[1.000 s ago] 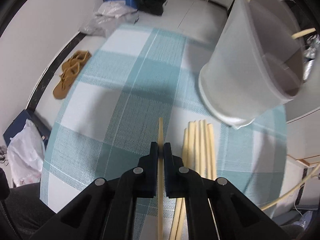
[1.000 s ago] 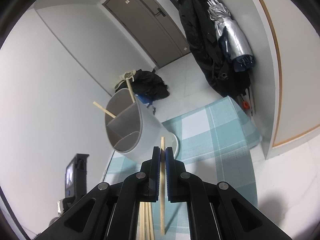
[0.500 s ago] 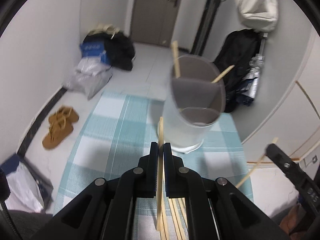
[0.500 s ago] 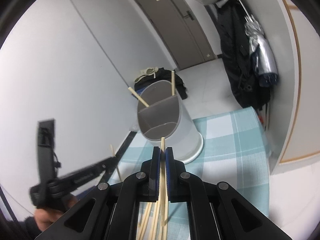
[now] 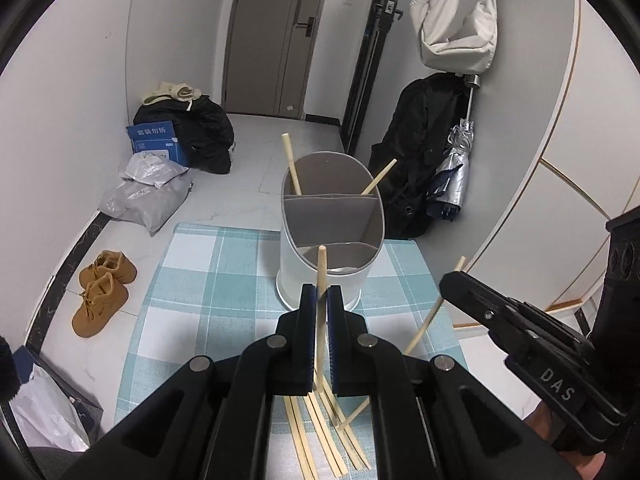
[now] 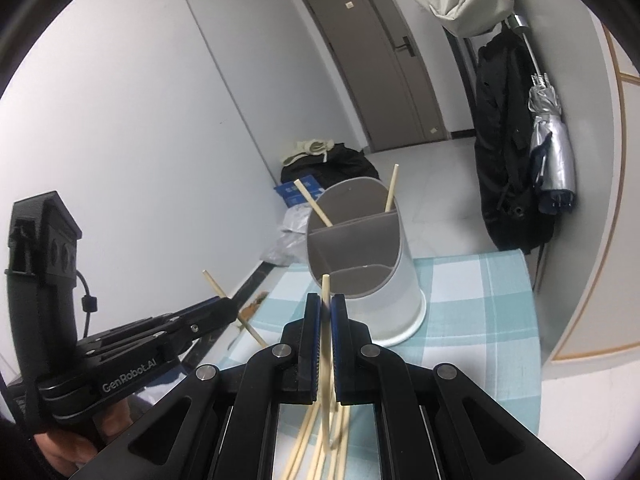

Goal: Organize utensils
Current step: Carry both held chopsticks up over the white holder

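Note:
A grey divided utensil holder [image 5: 292, 264] stands upright on the teal checked tablecloth [image 5: 200, 300], with two chopsticks leaning in its far compartment. My left gripper [image 5: 320, 296] is shut on one pale wooden chopstick [image 5: 321, 268], tip up, just in front of the holder. To its right, my right gripper [image 5: 450, 282] also grips a chopstick [image 5: 428, 320]. In the right wrist view my right gripper [image 6: 326, 304] is shut on its chopstick [image 6: 325, 288], facing the holder [image 6: 400, 300]. The left gripper [image 6: 228, 308] sits at the left. Several loose chopsticks [image 5: 320, 420] lie below both grippers.
On the floor to the left are tan shoes [image 5: 102, 292], plastic bags [image 5: 152, 196] and a black backpack [image 5: 200, 136]. A dark coat and a silver umbrella [image 5: 452, 180] hang at the right. A closed door [image 5: 276, 40] stands beyond the table's far edge.
Both grippers have risen off the table, each carrying a chopstick, and have levelled out. The holder now appears upright straight ahead, and each gripper has come into the other's view.

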### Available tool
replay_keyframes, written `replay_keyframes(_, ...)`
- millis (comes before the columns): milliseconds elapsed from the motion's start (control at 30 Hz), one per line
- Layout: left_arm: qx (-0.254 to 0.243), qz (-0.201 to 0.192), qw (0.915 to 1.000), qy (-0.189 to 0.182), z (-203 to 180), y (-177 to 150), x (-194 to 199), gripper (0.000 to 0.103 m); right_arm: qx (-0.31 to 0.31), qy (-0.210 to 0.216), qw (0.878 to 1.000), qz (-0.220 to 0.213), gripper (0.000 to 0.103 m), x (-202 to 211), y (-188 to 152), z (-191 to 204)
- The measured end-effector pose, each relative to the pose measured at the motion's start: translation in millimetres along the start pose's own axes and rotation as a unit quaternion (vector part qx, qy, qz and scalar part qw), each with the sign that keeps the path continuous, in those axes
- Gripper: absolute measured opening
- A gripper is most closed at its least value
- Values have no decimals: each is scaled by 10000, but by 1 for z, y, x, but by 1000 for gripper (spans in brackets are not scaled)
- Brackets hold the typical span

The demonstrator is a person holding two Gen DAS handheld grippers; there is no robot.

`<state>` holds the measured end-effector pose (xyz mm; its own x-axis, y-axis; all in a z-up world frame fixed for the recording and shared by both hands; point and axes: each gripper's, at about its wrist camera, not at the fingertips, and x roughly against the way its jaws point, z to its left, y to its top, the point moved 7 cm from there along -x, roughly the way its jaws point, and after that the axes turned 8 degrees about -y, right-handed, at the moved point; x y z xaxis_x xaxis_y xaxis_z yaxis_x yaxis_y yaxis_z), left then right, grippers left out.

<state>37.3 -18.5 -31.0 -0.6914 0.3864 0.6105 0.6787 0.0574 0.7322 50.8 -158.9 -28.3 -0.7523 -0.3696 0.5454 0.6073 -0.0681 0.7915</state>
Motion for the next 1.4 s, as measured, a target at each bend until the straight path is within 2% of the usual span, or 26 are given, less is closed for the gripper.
replay_keyframes(167, -192, 43, 9998, 67, -7, 5, 5, 1, -34, -63, 10000, -39, 4, 1, 7, 0)
replay_keyframes(267, -216, 72, 9997, 98, -7, 9, 9, 1, -255, 73, 9996, -65, 4, 5, 13, -2)
replay_keyframes(633, -375, 96, 9992, 78, -14, 36, 19, 1, -8, -69, 9994, -335, 4, 15, 55, 3)
replay_keyframes(1033, -283, -96, 9994, -155, -27, 110, 27, 1, 109, 15, 9968, -793, 4, 19, 133, 14)
replay_keyframes(1400, -269, -227, 9993, -113, -16, 165, 5, 1, 146, -145, 9928, -1183, 4, -4, 207, 7)
